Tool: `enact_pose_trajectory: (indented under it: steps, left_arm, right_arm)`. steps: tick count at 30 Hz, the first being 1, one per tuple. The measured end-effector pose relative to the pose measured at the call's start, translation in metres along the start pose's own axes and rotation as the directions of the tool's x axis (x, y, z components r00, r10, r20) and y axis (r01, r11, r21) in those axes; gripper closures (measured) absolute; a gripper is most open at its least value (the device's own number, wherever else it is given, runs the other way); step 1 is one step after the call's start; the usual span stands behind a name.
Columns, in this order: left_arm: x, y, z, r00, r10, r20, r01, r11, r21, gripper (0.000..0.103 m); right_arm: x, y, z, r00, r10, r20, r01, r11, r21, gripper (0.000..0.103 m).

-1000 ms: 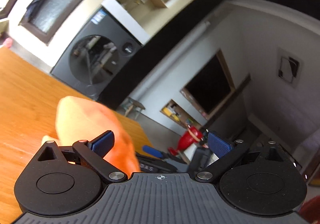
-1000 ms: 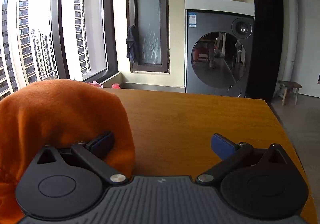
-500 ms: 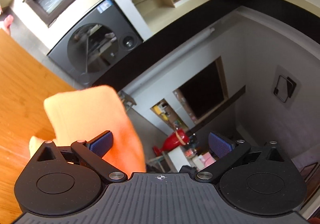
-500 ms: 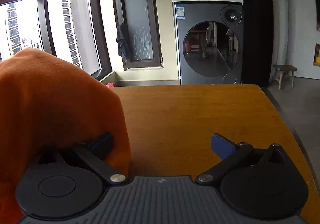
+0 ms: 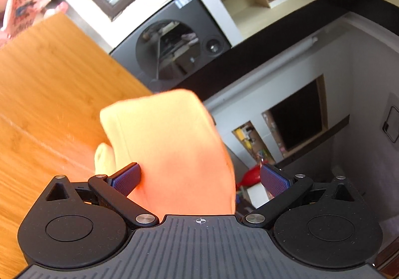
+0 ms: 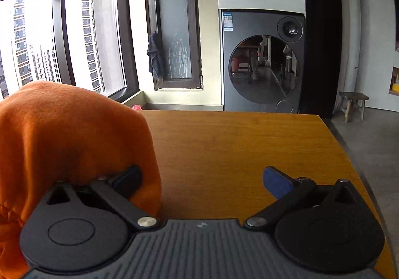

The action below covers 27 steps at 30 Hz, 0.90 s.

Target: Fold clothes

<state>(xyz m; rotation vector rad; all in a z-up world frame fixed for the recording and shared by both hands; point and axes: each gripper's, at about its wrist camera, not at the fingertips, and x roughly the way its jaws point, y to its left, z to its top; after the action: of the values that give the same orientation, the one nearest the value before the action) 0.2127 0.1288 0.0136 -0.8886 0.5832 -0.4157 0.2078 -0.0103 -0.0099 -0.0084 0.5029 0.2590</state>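
Observation:
An orange garment (image 5: 169, 144) is bunched up in the left wrist view, lying against the inner side of the left finger and filling much of the gap. My left gripper (image 5: 200, 179) is open, its blue pads (image 5: 127, 178) wide apart, tilted above the wooden table (image 5: 45, 94). In the right wrist view the same orange garment (image 6: 69, 134) drapes over the left finger and hides most of it. My right gripper (image 6: 203, 179) is open and level over the table (image 6: 237, 144), with nothing between its pads.
A grey washing machine (image 6: 264, 62) stands beyond the table's far edge, beside a dark-framed window. A small wooden stool (image 6: 352, 101) is on the floor to the right. A pink printed bag (image 5: 22, 4) lies at the table's far left corner.
The left gripper has swung and tilted, and the orange garment now sits further between its fingers. In the right view the garment bulged higher, then dropped a little. Both grippers stayed open.

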Motion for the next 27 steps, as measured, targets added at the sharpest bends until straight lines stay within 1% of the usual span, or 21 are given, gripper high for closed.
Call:
enact_pose_trajectory:
  steps: [2,3,4,5,7,8,9,11,12,13,14,15,16,18,19,20,22,23,26,27]
  left_arm:
    - [0.013,0.001,-0.003,0.999,0.001,-0.035,-0.001,1.000,0.004,0.000]
    - [0.019,0.002,-0.004,0.999,-0.013,-0.049,0.013,1.000,-0.008,0.000]
    - [0.024,0.005,-0.005,0.997,-0.052,-0.060,0.050,0.998,-0.040,0.000]
    - [0.028,0.007,-0.005,0.992,-0.108,-0.070,0.102,0.992,-0.078,0.000]
    - [0.033,0.009,-0.006,0.972,-0.224,-0.071,0.212,0.967,-0.140,0.000]
    - [0.033,0.011,-0.005,0.963,-0.264,-0.058,0.252,0.955,-0.154,0.000]
    - [0.032,0.015,-0.005,0.955,-0.293,-0.041,0.283,0.945,-0.166,0.000]
    - [0.028,0.029,-0.006,0.949,-0.316,-0.005,0.309,0.931,-0.194,0.000]
    - [0.027,0.040,-0.007,0.953,-0.304,0.005,0.297,0.928,-0.224,0.000]
    - [0.027,0.051,-0.008,0.963,-0.270,0.006,0.263,0.931,-0.254,0.000]
    - [0.027,0.062,-0.011,0.975,-0.222,0.001,0.214,0.936,-0.281,0.000]
    - [0.026,0.072,-0.014,0.982,-0.187,-0.002,0.177,0.938,-0.298,0.000]
    - [0.025,0.079,-0.016,0.986,-0.168,-0.003,0.159,0.940,-0.300,0.003]
    - [0.019,0.084,-0.019,0.987,-0.158,0.009,0.154,0.944,-0.293,0.002]
    - [0.016,0.083,-0.018,0.990,-0.140,0.011,0.137,0.950,-0.279,0.000]
    - [0.013,0.081,-0.017,0.992,-0.126,0.011,0.125,0.957,-0.261,0.000]
    - [0.011,0.076,-0.016,0.993,-0.118,0.002,0.116,0.969,-0.217,0.000]
    - [0.011,0.073,-0.015,0.992,-0.128,-0.002,0.125,0.972,-0.200,0.000]
    - [0.011,0.060,-0.013,0.986,-0.164,-0.015,0.159,0.974,-0.163,0.000]
    - [0.011,0.056,-0.013,0.985,-0.170,-0.019,0.165,0.973,-0.162,0.000]
  right_arm:
    - [-0.013,0.003,0.001,0.999,0.013,0.037,-0.012,1.000,-0.028,0.000]
    - [-0.020,0.004,0.002,0.998,0.022,0.055,-0.019,0.999,-0.041,0.000]
    - [-0.027,0.005,0.005,0.997,0.036,0.073,-0.033,0.999,-0.040,0.000]
    - [-0.033,0.007,0.007,0.995,0.045,0.087,-0.042,0.998,-0.037,0.000]
    - [-0.044,0.012,0.014,0.991,0.036,0.127,-0.030,0.998,-0.050,0.000]
    - [-0.049,0.014,0.017,0.988,0.033,0.152,-0.024,0.998,-0.062,0.000]
    - [-0.055,0.016,0.020,0.981,0.034,0.189,-0.021,0.997,-0.072,0.000]
    - [-0.063,0.019,0.024,0.969,0.052,0.242,-0.032,0.996,-0.085,0.000]
    - [-0.066,0.021,0.025,0.963,0.067,0.261,-0.045,0.995,-0.089,0.000]
    - [-0.069,0.023,0.025,0.958,0.084,0.274,-0.059,0.993,-0.098,0.000]
    - [-0.067,0.030,0.023,0.960,0.110,0.256,-0.078,0.988,-0.131,0.000]
    - [-0.064,0.037,0.020,0.962,0.133,0.238,-0.095,0.982,-0.164,0.000]
    - [-0.060,0.045,0.016,0.966,0.145,0.213,-0.102,0.974,-0.202,0.000]
    - [-0.048,0.062,0.003,0.973,0.196,0.123,-0.154,0.945,-0.289,0.000]
    - [-0.045,0.069,-0.002,0.972,0.217,0.089,-0.179,0.932,-0.315,0.000]
    - [-0.046,0.075,-0.008,0.969,0.233,0.084,-0.192,0.921,-0.339,0.000]
    - [-0.053,0.082,-0.010,0.967,0.217,0.136,-0.152,0.914,-0.377,0.000]
    - [-0.056,0.084,-0.011,0.964,0.209,0.162,-0.132,0.911,-0.391,0.000]
    - [-0.072,0.074,-0.005,0.960,0.180,0.215,-0.096,0.931,-0.353,0.000]
    - [-0.079,0.068,-0.003,0.958,0.183,0.219,-0.104,0.938,-0.329,0.000]
